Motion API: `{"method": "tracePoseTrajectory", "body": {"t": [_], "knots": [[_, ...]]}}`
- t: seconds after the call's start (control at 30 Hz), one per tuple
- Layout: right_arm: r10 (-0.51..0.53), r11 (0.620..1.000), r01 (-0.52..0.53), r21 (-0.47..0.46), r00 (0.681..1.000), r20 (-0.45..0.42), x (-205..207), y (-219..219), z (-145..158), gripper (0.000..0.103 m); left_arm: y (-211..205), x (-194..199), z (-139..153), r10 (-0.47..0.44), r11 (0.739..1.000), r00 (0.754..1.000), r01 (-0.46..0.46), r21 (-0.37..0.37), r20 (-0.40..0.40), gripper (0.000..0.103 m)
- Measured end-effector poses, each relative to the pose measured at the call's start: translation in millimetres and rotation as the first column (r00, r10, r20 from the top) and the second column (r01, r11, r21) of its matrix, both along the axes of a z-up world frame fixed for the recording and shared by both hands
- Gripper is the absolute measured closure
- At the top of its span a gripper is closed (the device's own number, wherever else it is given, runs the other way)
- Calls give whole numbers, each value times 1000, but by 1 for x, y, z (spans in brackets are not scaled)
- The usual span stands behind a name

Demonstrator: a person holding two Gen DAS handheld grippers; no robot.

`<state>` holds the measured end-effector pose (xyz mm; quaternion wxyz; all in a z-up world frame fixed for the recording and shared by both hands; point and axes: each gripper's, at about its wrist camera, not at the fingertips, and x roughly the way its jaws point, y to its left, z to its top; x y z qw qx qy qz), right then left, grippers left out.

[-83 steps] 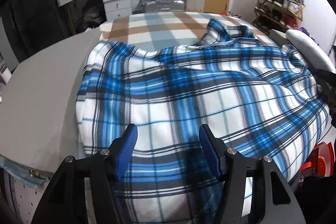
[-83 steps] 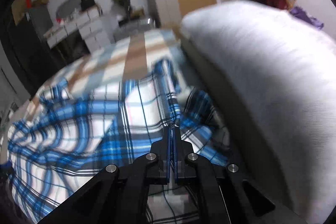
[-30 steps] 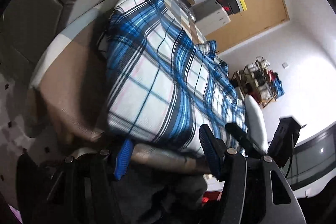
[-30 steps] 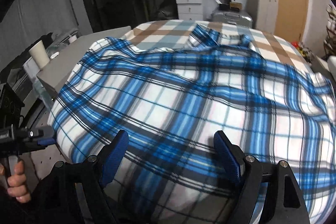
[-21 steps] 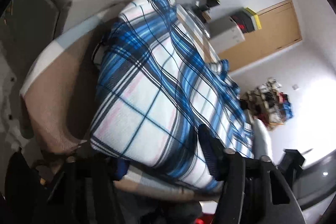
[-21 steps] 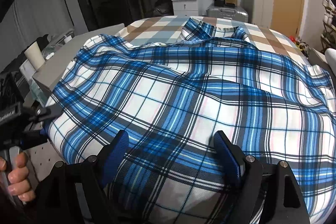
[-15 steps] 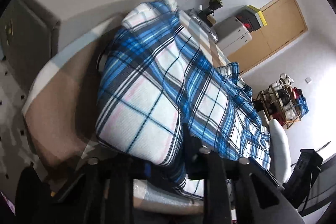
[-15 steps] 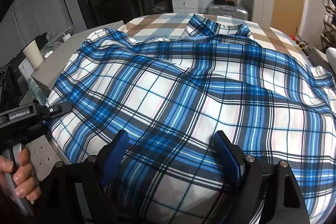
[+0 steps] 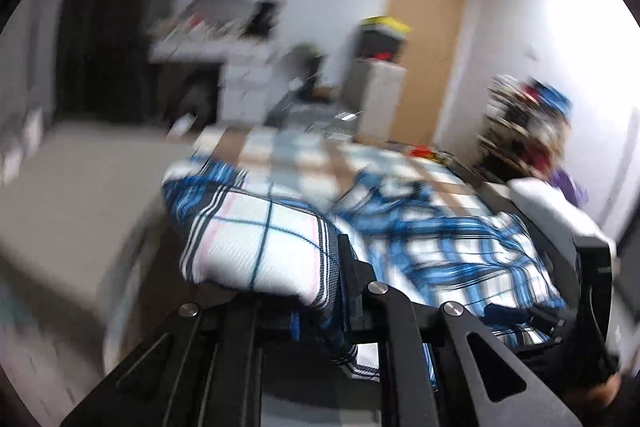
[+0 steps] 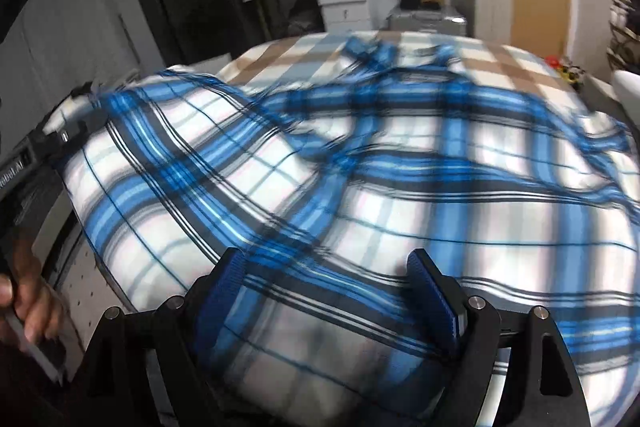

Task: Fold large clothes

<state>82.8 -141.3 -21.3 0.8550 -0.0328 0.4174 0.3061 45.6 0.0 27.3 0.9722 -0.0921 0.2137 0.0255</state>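
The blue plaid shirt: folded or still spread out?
Mostly spread: the blue plaid shirt covers the bed, one corner lifted in the left gripper.

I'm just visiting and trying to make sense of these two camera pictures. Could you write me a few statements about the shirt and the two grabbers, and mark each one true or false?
1. The left gripper is shut on a bunched corner of the plaid shirt. True.
2. The right gripper is clamped tight on the shirt. False: its blue fingers stand wide apart, with cloth lying between them.
3. The shirt is red and green. False: it is blue, white and black plaid.
4. The shirt lies over a brown and white checked bed cover. True.
5. A wooden door stands at the far end of the room. True.
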Motion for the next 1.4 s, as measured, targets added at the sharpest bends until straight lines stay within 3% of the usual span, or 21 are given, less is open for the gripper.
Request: {"method": "tracePoseTrajectory", "body": {"t": [0.07,0.13,0.2,0.23,0.27,0.3,0.4,0.5,0.57,0.6,0.63,0.67,0.8,0.87,0.97,1.03,1.07,1.2,1.27,1.33,1.4], "knots": [[-80,997,80,-5,997,14,0,-28,6,20,-25,10,18,-122,986,992,116,124,41,94],[-156,988,157,-8,987,22,0,-55,10,20,-59,20,34,-290,929,955,267,257,55,94],[-255,967,255,-17,967,30,-2,-91,14,20,-110,37,42,-513,799,858,481,360,-6,95],[-312,949,313,-27,949,40,-5,-110,16,20,-143,45,37,-627,694,776,600,397,-76,95],[-370,928,372,-37,928,47,-7,-130,19,20,-170,49,28,-694,616,708,679,399,-134,95],[-413,909,415,-41,909,50,-9,-145,21,20,-196,56,14,-742,551,640,752,362,-198,95],[-565,822,567,-58,824,47,-20,-199,25,20,-245,69,-42,-817,436,464,885,161,-342,93],[-638,768,638,-53,770,23,-28,-236,29,20,-232,64,-61,-862,435,404,900,-35,-307,86],[-630,777,630,-2,777,-15,-29,-250,31,20,-202,60,-54,-876,461,422,874,-150,-235,50],[-612,789,613,37,790,-45,-27,-254,31,20,-187,58,-48,-872,482,448,856,-188,-200,43],[-549,826,555,93,831,-84,-24,-257,31,20,-172,56,-42,-867,497,470,841,-212,-167,41],[-526,828,540,154,842,-122,-21,-261,31,20,-154,55,-36,-856,516,499,825,-231,-132,41],[-394,818,475,323,873,-287,-9,-251,18,20,-96,55,-28,-714,692,693,677,-251,-97,41],[-332,815,453,362,877,-348,-3,-239,8,20,-80,60,-36,-638,758,762,594,-272,-114,41],[-309,841,430,328,880,-361,5,-217,0,30,-78,75,-47,-574,806,797,509,-302,-187,41],[-310,867,413,278,885,-348,11,-202,0,82,-76,73,-52,-551,822,809,483,-300,-206,41],[-307,883,397,250,893,-330,13,-195,3,96,-75,72,-55,-542,828,815,474,-299,-207,41],[-270,941,278,194,961,-65,-6,-179,67,101,-66,76,-52,-497,853,841,429,-297,-212,41],[-324,922,305,239,945,45,-22,-193,94,101,-65,75,-49,-481,863,850,415,-288,-214,41],[-378,908,360,214,924,49,-21,-206,88,101,-65,77,-51,-468,869,855,400,-291,-224,41],[-464,879,466,107,885,-38,-4,-219,47,101,-65,82,-59,-466,869,850,389,-305,-246,41]]}}
